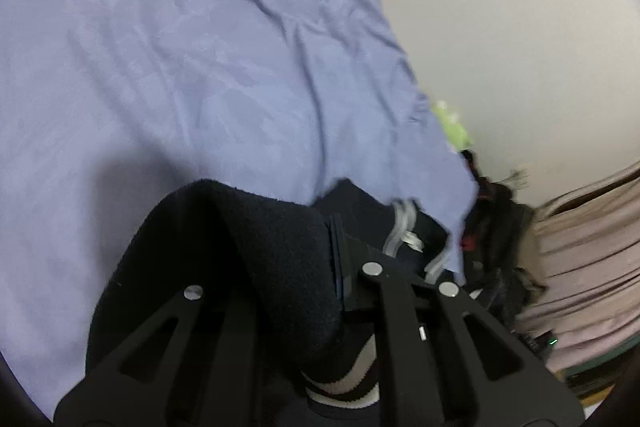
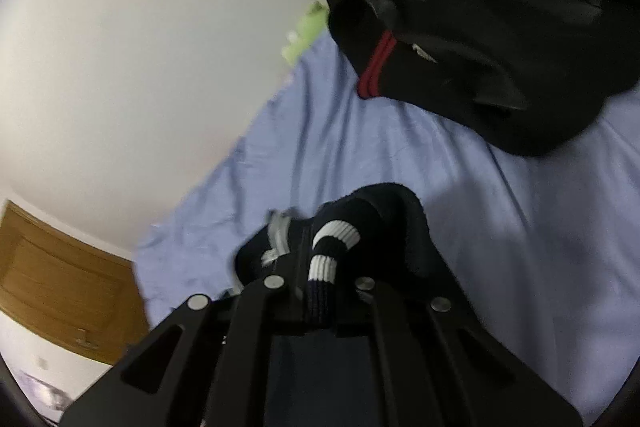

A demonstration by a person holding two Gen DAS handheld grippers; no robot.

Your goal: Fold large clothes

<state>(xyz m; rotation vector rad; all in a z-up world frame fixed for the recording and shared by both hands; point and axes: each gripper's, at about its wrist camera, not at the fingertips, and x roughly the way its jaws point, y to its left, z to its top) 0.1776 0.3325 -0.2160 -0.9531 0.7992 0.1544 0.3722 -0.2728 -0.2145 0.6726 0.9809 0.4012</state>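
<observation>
Both the left gripper (image 1: 320, 267) and right gripper (image 2: 320, 267) are clamped on the dark striped-cuff garment (image 1: 256, 251) above the lilac bed sheet (image 1: 160, 67), so folding looks barely begun, a black pile (image 2: 480, 27) waiting beyond.

A bed's wrinkled lavender sheet (image 1: 160, 67) carries a black garment pile (image 2: 500, 27) with red stripes.

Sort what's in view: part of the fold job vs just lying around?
In the job:
- navy fleece garment with white-striped cuff, clamped in both tools
- left tool
- right tool
- lilac sheet as folding surface

Lying about:
- black garment with red stripes
- green item by the wall
- beige pleated fabric
- wooden door
</observation>
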